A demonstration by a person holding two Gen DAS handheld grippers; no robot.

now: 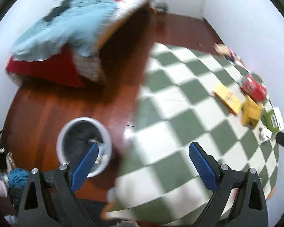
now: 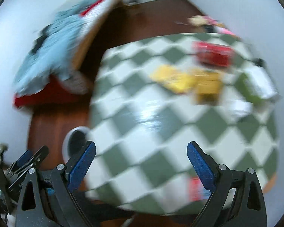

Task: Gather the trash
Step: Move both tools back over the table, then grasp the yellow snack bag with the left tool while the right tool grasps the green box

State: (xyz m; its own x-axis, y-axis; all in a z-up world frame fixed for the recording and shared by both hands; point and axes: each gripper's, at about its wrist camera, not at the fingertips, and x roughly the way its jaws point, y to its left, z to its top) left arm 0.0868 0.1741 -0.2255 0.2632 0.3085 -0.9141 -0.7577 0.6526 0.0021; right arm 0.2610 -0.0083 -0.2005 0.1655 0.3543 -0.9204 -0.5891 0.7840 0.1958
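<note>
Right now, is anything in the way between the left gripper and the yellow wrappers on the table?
Nothing visible blocks it. The left gripper is open and empty, and only bare checkered tablecloth lies between it and the yellow wrappers. The white bin sits on the floor, off to the side.

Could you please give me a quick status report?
Left tool open, empty. Right tool open, empty. Wrappers on checkered table; bin on floor. Nothing blocking.
</note>
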